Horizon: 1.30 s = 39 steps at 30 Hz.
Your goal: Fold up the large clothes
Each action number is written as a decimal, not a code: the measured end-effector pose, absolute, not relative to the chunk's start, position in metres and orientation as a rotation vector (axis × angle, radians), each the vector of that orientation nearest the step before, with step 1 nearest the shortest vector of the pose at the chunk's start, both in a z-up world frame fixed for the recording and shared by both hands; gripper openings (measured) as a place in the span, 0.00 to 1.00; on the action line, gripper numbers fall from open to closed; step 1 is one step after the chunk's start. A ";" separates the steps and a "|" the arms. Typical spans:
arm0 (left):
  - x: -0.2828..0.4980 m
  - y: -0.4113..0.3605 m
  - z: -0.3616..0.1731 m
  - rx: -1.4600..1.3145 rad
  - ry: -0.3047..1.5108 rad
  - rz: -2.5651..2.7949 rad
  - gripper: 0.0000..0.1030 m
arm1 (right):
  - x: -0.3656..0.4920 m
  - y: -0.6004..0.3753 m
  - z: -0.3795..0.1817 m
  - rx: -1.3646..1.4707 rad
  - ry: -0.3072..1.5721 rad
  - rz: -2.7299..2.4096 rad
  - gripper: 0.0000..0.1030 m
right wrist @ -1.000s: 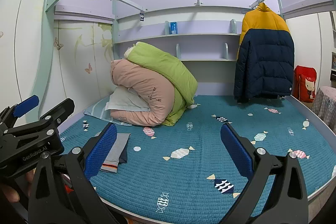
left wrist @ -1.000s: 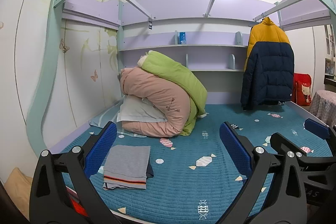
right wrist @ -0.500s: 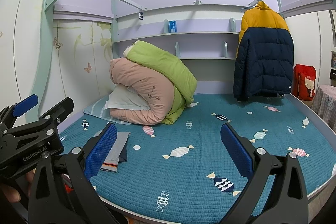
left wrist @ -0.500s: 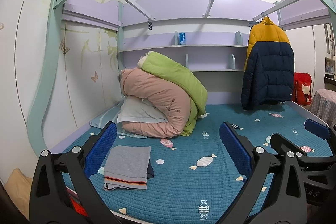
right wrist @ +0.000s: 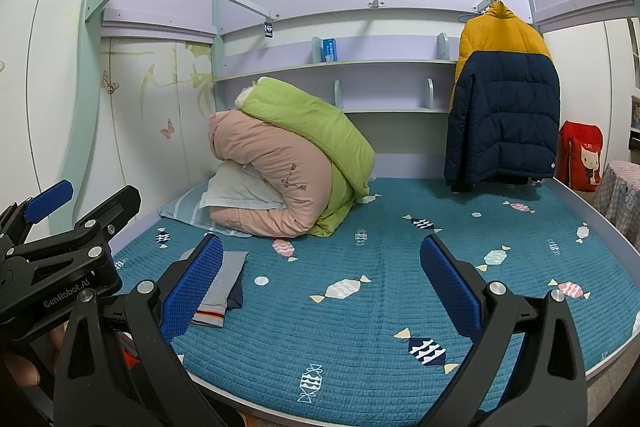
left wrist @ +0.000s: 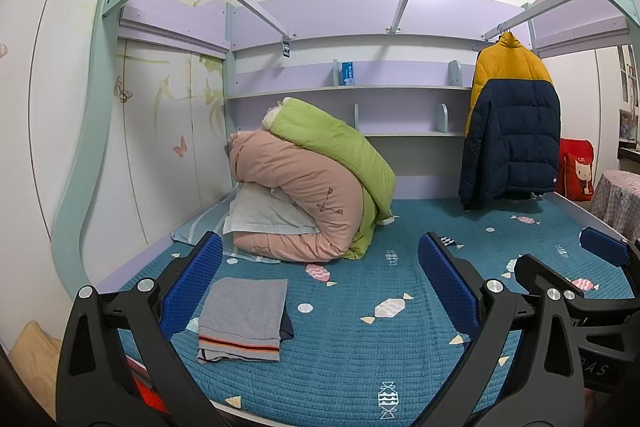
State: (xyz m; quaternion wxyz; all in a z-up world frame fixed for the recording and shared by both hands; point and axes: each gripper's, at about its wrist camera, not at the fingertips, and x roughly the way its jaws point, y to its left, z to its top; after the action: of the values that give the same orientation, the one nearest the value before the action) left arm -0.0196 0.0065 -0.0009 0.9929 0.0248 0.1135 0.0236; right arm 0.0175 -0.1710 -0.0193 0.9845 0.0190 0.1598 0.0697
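A folded grey garment with an orange and dark stripe (left wrist: 242, 319) lies on the teal quilted bed (left wrist: 360, 339) near its front left edge; it also shows in the right wrist view (right wrist: 224, 285). A yellow and navy puffer jacket (left wrist: 510, 123) hangs on a rail at the back right, also in the right wrist view (right wrist: 502, 107). My left gripper (left wrist: 320, 281) is open and empty, held above the bed's front edge. My right gripper (right wrist: 322, 277) is open and empty, to the right of the left one.
Rolled pink and green quilts on a pillow (left wrist: 308, 195) sit at the back left of the bed. Shelves (left wrist: 348, 91) line the back wall. A red bag (left wrist: 576, 173) and a covered table (left wrist: 618, 203) stand at the right. The bed frame arches overhead.
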 end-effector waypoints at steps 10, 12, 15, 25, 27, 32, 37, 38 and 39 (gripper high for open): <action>-0.019 0.008 -0.001 0.052 0.226 0.048 0.95 | 0.017 -0.171 -0.019 0.037 0.322 0.138 0.93; -0.019 0.008 -0.001 0.052 0.226 0.048 0.95 | 0.017 -0.170 -0.019 0.038 0.322 0.138 0.93; -0.019 0.008 -0.001 0.052 0.226 0.048 0.95 | 0.017 -0.170 -0.019 0.039 0.322 0.138 0.93; -0.019 0.008 -0.002 0.053 0.225 0.048 0.95 | 0.017 -0.170 -0.019 0.039 0.323 0.137 0.93; -0.019 0.009 -0.001 0.053 0.226 0.046 0.95 | 0.017 -0.170 -0.019 0.039 0.323 0.138 0.93; -0.018 0.009 -0.002 0.053 0.226 0.047 0.95 | 0.016 -0.169 -0.020 0.040 0.325 0.138 0.93; -0.017 0.010 -0.002 0.054 0.226 0.045 0.95 | 0.017 -0.170 -0.020 0.039 0.325 0.139 0.93; -0.017 0.010 -0.002 0.054 0.227 0.045 0.95 | 0.017 -0.170 -0.020 0.038 0.325 0.138 0.93; -0.017 0.010 -0.002 0.054 0.227 0.046 0.95 | 0.017 -0.170 -0.020 0.037 0.324 0.137 0.93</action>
State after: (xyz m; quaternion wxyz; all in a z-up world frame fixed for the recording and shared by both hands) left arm -0.0170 0.0105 -0.0018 0.9929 0.0272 0.1132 0.0231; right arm 0.0170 -0.1699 -0.0196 0.9844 0.0186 0.1613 0.0683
